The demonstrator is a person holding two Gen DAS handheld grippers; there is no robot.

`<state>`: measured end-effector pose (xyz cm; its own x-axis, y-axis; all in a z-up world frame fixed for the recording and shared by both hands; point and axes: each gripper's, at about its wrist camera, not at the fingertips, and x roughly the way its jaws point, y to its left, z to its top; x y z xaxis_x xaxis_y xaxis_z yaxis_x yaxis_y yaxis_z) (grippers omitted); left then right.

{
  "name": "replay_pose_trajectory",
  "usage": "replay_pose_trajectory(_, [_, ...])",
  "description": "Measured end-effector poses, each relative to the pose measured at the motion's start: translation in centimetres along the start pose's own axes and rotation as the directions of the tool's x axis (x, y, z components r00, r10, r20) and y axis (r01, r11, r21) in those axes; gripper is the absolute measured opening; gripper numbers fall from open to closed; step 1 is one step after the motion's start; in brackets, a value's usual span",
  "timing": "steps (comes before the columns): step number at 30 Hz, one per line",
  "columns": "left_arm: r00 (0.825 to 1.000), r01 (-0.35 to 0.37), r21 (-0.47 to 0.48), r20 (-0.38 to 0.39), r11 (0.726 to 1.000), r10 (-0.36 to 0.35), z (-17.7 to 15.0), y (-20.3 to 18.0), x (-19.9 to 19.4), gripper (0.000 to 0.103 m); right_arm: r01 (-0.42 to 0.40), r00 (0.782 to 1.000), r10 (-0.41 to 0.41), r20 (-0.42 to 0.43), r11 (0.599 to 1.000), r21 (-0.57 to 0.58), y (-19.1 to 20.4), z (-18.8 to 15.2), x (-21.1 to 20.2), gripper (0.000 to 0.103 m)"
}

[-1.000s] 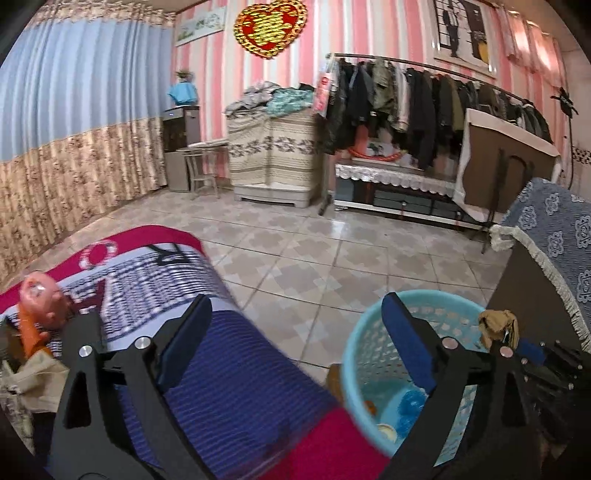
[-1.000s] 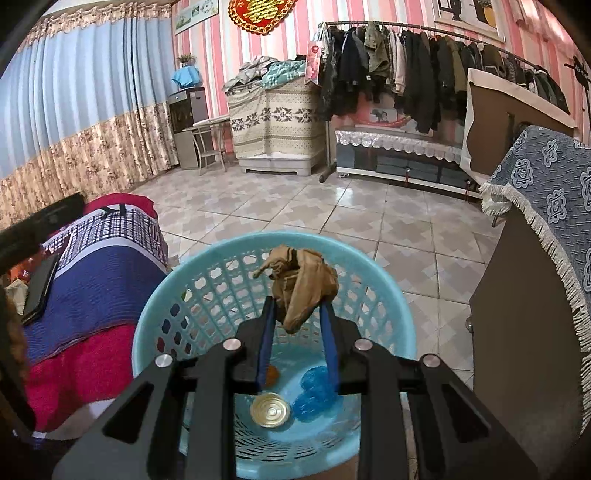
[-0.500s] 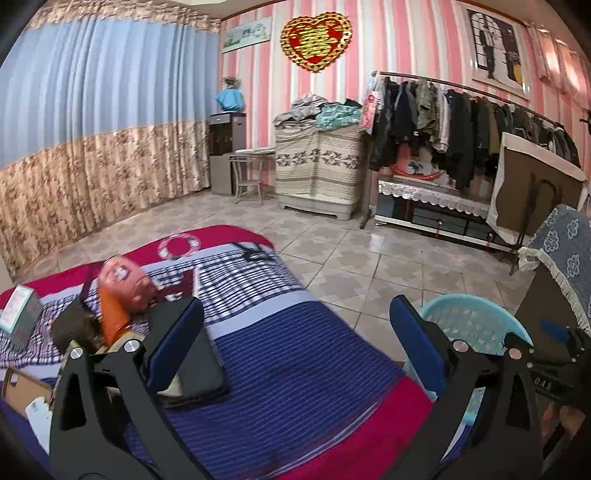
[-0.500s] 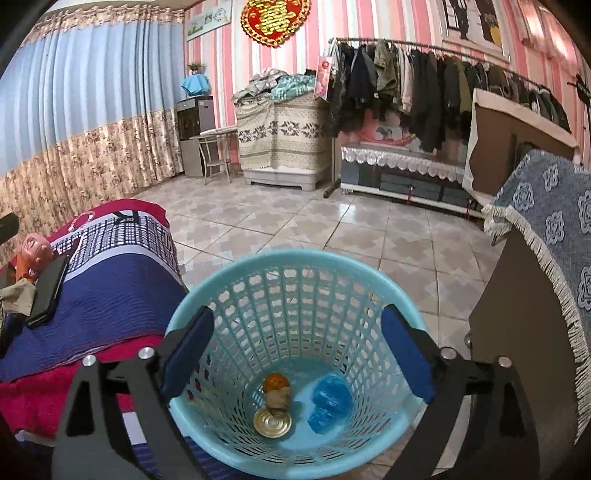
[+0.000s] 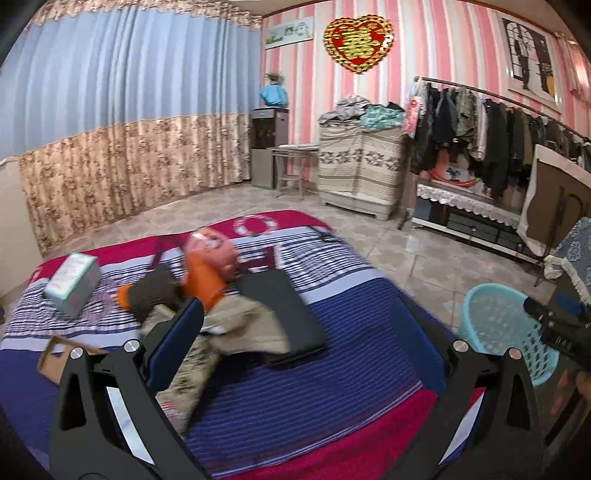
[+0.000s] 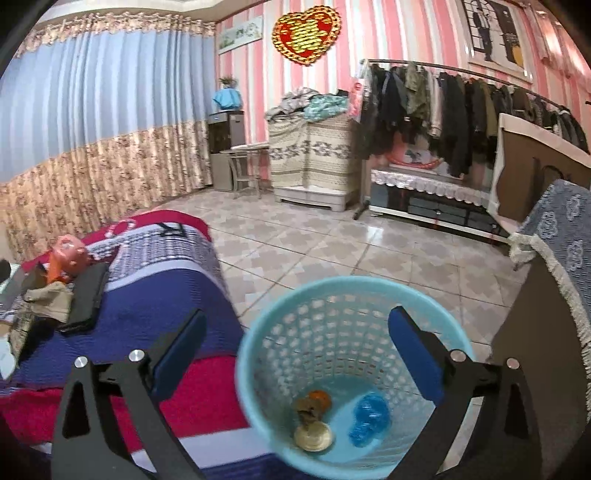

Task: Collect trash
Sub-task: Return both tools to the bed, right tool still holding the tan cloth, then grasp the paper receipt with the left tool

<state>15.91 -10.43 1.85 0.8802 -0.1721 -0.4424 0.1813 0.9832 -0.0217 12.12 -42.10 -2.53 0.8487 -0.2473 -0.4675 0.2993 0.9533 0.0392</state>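
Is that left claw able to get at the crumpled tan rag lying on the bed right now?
Probably yes. The left claw is wide open and empty, and the tan rag lies just ahead between its fingers, on top of the pile with nothing over it. It overlaps a black flat case, which might get nudged.

Little writing can be made out. A red heart-shaped wall ornament with a gold border [image 5: 358, 42] hangs on the pink striped wall and bears a gold Chinese double-happiness character at its centre; it also shows in the right wrist view [image 6: 306, 33]. On the black body of the other gripper [image 5: 557, 332], at the right edge of the left wrist view, stand a few small pale letters, too small to read. The pale green cardboard box [image 5: 72, 284] on the bed carries print that is blurred.
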Motion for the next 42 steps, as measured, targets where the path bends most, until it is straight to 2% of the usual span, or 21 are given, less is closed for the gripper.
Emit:
replay_pose_trajectory(4, [0.997, -0.074, -0.005, -0.006, 0.997, 0.074, -1.1, 3.4, -1.2, 0.097, -0.036, 0.999, 0.037, 0.002, 0.998, -0.046, 2.6, 0.0, -0.2, 0.097])
replay_pose_trajectory(11, [0.986, -0.158, -0.056, -0.063, 0.986, 0.154, -3.6, 9.4, -2.3, 0.097, -0.148, 0.989, 0.147, -0.024, 0.988, -0.051, 6.8, -0.3, -0.1, 0.097])
replay_pose_trajectory(20, [0.967, -0.244, -0.085, -0.101, 0.966, 0.236, -5.9, 14.9, -3.6, 0.097, -0.198, 0.979, 0.194, -0.053, 0.978, -0.071, 10.4, -1.1, 0.3, 0.097])
replay_pose_trajectory(28, [0.955, -0.273, -0.108, -0.151, 0.956, 0.256, -7.8, 17.0, -3.4, 0.097, -0.211, 0.976, 0.204, -0.071, 0.971, -0.115, 12.4, -1.6, 0.5, 0.097])
replay_pose_trajectory(36, [0.951, -0.252, -0.125, -0.215, 0.959, 0.222, -9.6, 18.0, -2.6, 0.097, -0.210, 0.975, 0.195, -0.102, 0.963, -0.169, 13.8, -2.1, 1.1, 0.097])
replay_pose_trajectory(42, [0.943, -0.208, -0.121, -0.288, 0.970, 0.167, -10.2, 17.7, -0.9, 0.097, -0.222, 0.973, 0.201, -0.115, 0.952, -0.210, 15.5, -2.3, 1.3, 0.097])
